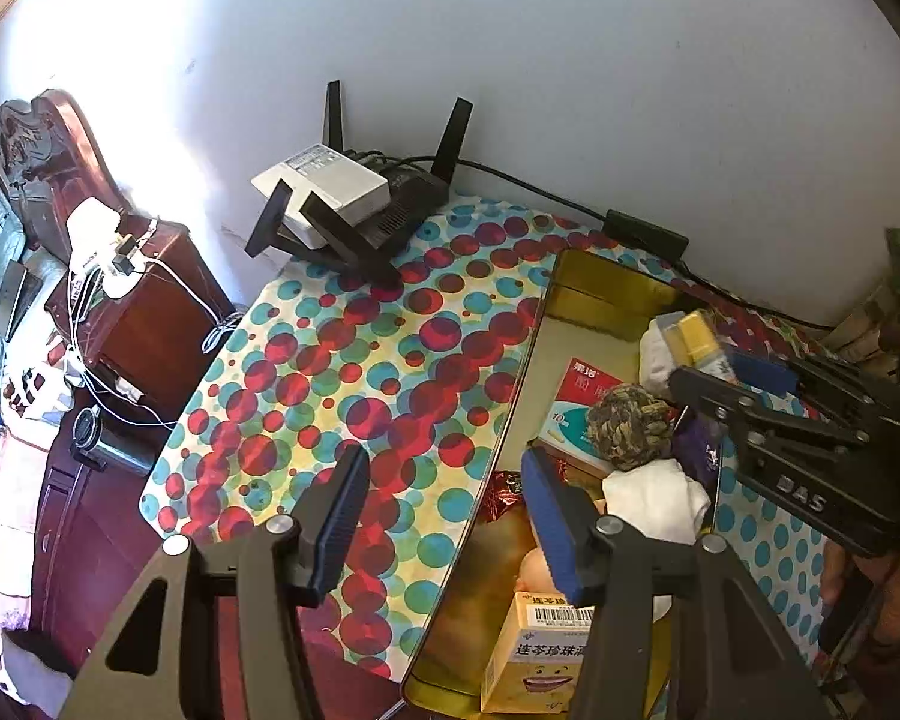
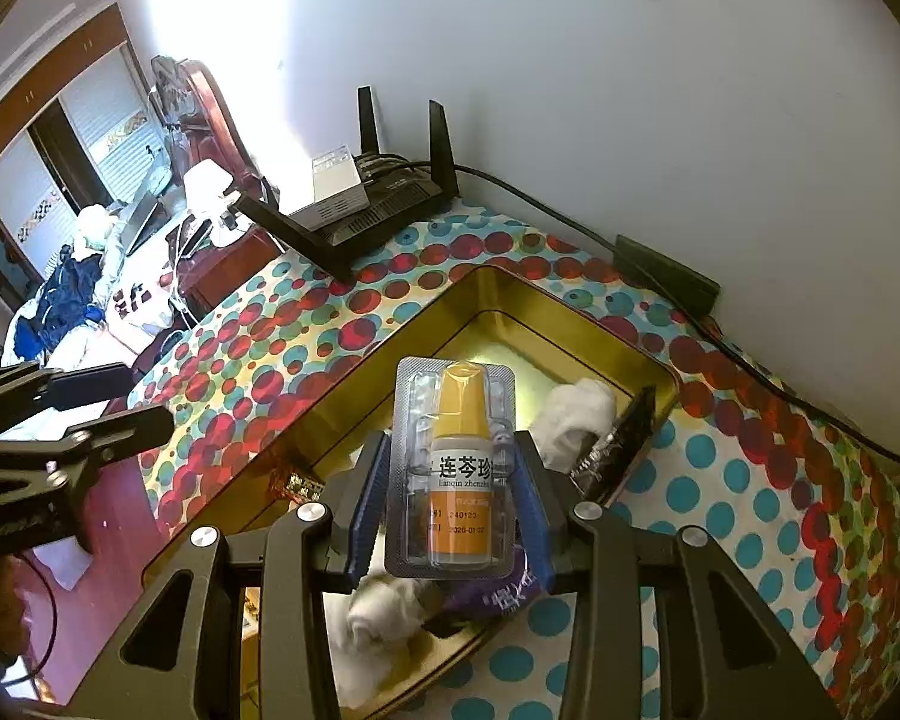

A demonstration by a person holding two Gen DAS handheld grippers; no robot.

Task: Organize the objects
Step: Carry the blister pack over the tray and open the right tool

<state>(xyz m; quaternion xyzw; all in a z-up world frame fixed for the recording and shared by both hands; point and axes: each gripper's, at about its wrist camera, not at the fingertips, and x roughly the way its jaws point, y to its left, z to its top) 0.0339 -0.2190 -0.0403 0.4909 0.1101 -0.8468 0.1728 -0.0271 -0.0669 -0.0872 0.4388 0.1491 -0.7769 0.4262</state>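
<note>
Left wrist view: left gripper (image 1: 444,516) spread, empty, over the gold tin (image 1: 561,276)'s rim. Tin already holds a red box (image 1: 582,396), knotted ball (image 1: 630,426), white cloth (image 1: 654,504), yellow carton (image 1: 534,654).

Right wrist view: right gripper (image 2: 450,501) pinches a blister-packed bottle (image 2: 453,468) above the tin (image 2: 510,285); depositing it appears still to be done.

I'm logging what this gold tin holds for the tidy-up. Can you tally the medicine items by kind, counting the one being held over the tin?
Medicine boxes: 2, the yellow box and the red-and-white box
Blister-packed dropper bottles: 1, the bottle pack, clamped in the right hand-held gripper
Total: 3
</note>
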